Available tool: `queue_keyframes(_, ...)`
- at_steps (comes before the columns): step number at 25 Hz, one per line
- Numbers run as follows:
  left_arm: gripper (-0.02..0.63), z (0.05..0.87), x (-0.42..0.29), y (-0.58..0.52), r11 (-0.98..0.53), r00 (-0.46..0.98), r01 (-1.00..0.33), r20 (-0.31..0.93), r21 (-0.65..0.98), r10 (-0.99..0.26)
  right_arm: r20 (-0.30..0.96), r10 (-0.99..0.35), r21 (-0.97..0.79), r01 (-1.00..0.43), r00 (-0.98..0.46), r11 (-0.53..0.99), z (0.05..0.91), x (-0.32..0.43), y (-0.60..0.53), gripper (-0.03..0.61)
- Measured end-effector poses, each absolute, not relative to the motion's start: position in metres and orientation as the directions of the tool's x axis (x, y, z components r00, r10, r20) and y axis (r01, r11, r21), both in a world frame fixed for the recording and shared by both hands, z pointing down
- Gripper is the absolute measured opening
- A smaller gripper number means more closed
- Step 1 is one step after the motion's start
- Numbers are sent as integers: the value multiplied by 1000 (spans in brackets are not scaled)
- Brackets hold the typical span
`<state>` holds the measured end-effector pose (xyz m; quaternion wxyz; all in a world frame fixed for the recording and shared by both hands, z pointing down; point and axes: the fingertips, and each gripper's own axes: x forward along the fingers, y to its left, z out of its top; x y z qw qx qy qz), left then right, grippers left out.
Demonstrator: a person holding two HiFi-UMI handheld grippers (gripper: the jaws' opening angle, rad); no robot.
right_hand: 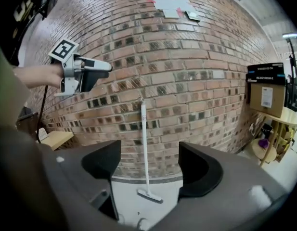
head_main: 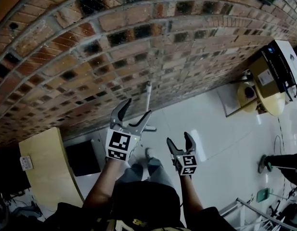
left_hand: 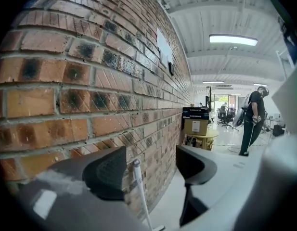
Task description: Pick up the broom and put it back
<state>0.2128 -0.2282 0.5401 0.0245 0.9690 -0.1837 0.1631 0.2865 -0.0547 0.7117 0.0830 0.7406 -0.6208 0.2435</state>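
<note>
A white broom (head_main: 148,99) leans upright against the brick wall (head_main: 138,42), its brush head (head_main: 149,128) on the pale floor. My left gripper (head_main: 137,108) is open just in front of the handle, nothing between its fingers. In the left gripper view the handle top (left_hand: 137,164) shows between the spread jaws of the left gripper (left_hand: 150,170), still beyond them. My right gripper (head_main: 179,138) hangs lower and farther back, open and empty. The right gripper view frames the whole broom (right_hand: 144,143) between the open jaws of the right gripper (right_hand: 149,165), with the left gripper (right_hand: 97,71) at the upper left.
A light wooden cabinet (head_main: 45,167) and a black box (head_main: 83,158) stand at the wall to the left. To the right, a round yellow table (head_main: 264,100) carries cardboard boxes (head_main: 273,66). A person (left_hand: 251,121) stands farther down the room.
</note>
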Motion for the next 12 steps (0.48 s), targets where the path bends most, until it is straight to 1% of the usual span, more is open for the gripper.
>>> queue_keyframes(3, 322, 545, 207, -237, -925, 872, -380, 332, -2, -359, 472, -880, -192, -969, 46, -153, 736, 280, -88, 377)
queue_keyframes(7, 322, 548, 190, -252, -906, 848, -424, 351, 1, -396, 456, -889, -206, -976, -30, -73, 753, 271, -143, 333)
queue_keyframes(12, 322, 554, 156, -271, -868, 798, -497, 385, -16, -464, 456, -884, -225, -974, -106, 1, 765, 263, -220, 318)
